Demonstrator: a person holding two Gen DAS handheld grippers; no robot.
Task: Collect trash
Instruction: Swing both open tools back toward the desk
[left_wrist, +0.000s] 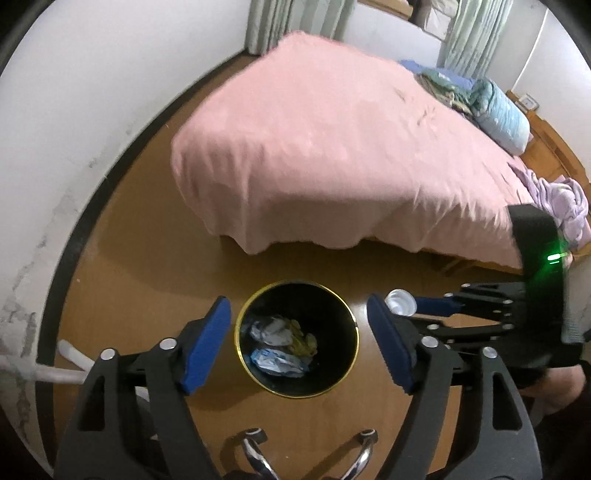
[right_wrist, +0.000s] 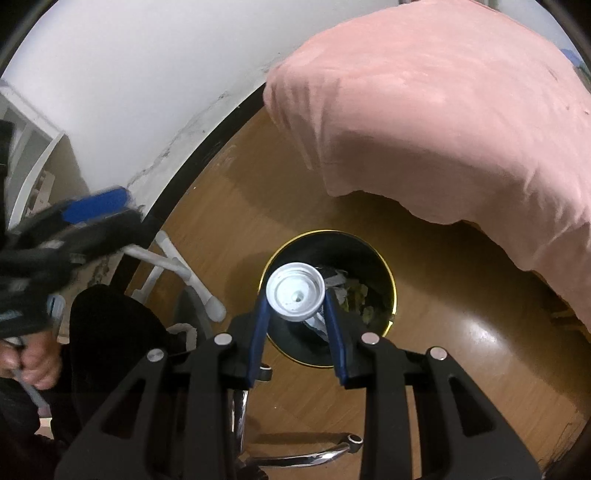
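Note:
A black trash bin with a gold rim stands on the wooden floor and holds crumpled paper and wrappers. My left gripper is open and empty, high above the bin. My right gripper is shut on a white plastic cap and holds it over the near left part of the bin's opening. The right gripper with the cap also shows in the left wrist view, right of the bin.
A bed under a pink cover stands just behind the bin, with pillows and clothes at its far end. A white wall with a black baseboard runs on the left. Chrome chair legs and white pipes lie near the bin.

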